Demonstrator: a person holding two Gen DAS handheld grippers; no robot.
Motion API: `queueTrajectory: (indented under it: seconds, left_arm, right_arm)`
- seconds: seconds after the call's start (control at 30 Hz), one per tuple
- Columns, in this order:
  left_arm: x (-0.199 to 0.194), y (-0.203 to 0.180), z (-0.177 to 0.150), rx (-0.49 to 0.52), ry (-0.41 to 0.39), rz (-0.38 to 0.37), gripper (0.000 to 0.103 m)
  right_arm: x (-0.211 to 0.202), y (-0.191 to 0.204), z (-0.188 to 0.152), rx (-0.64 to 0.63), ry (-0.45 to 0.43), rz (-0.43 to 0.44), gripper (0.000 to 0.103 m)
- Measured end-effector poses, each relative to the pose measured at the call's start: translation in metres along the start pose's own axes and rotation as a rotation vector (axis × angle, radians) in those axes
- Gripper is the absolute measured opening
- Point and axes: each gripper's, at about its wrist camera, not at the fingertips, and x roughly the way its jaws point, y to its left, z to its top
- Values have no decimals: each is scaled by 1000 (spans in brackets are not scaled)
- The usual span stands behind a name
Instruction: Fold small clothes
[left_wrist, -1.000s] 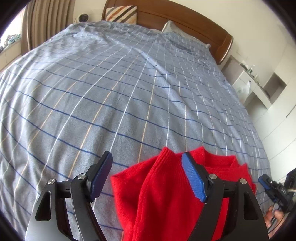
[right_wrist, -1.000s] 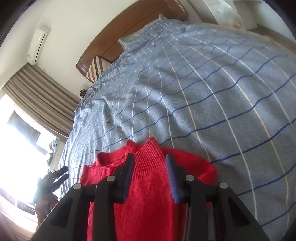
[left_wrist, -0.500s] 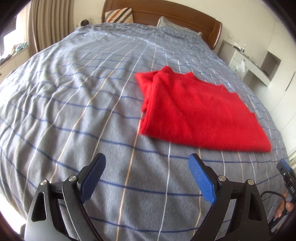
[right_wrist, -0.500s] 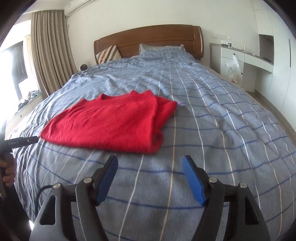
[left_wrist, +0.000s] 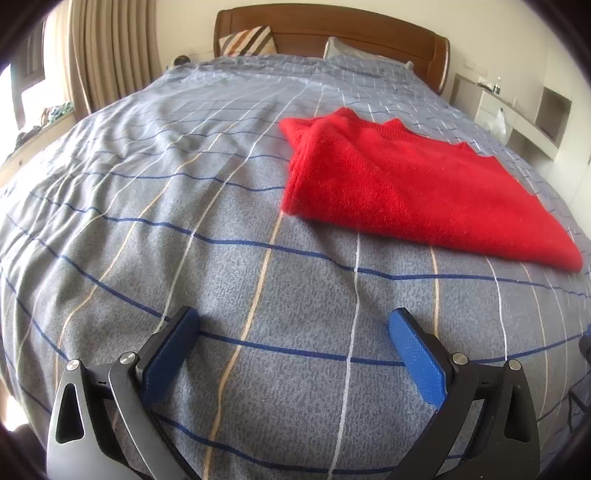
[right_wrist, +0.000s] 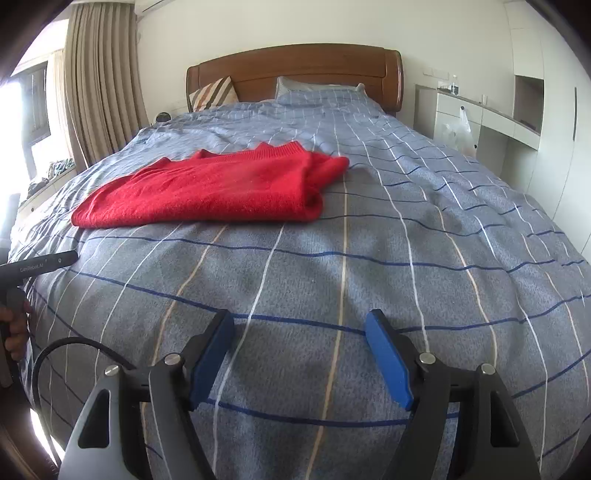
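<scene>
**K:** Sweater status? Start with the big stuff.

**M:** Bed (left_wrist: 221, 229) fills both views, grey-blue checked cover with a few creases. Wooden headboard (right_wrist: 295, 70) at top centre, beige curtain (right_wrist: 96, 92) upper left, white built-in shelving (right_wrist: 517, 122) upper right.

**K:** And the sweater itself?

**M:** Red sweater (left_wrist: 406, 184) lies folded flat on the cover. Right of centre in the left wrist view, left of centre in the right wrist view (right_wrist: 214, 192). Ribbed collar toward the headboard, one side doubled over into a thick rolled edge. Nothing touches it.

**K:** Pillows?

**M:** Striped cushion (right_wrist: 212, 94) leans on the headboard, left side. Grey-blue pillow (right_wrist: 317, 90) next to it.

**K:** Grippers?

**M:** Left gripper (left_wrist: 291, 332) at bottom of its frame, jaws opening, very wide apart, only bedcover between the blue pads. Well short of the sweater. Right gripper (right_wrist: 299, 332) same story: jaws opening, a bit narrower, nothing between them, also well clear of the sweater.

**K:** Anything else in frame?

**M:** Left edge of the right wrist view: a hand (right_wrist: 14, 332) on the other tool's black handle, black cable (right_wrist: 74, 347) looping over the cover below it. White plastic bag (right_wrist: 458, 133) hangs on the shelving at right.
</scene>
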Motion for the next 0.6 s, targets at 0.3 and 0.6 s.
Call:
queueTrajectory:
  seconds: [0.3,0.6]
  left_arm:
    - [3,-2,-5,21,11,5,102]
    - [6,-3,0,31,61,1,102]
  right_arm:
    - [7,5,-5,-6,8,10,87]
    - [7,5,-8,0,6,18,90]
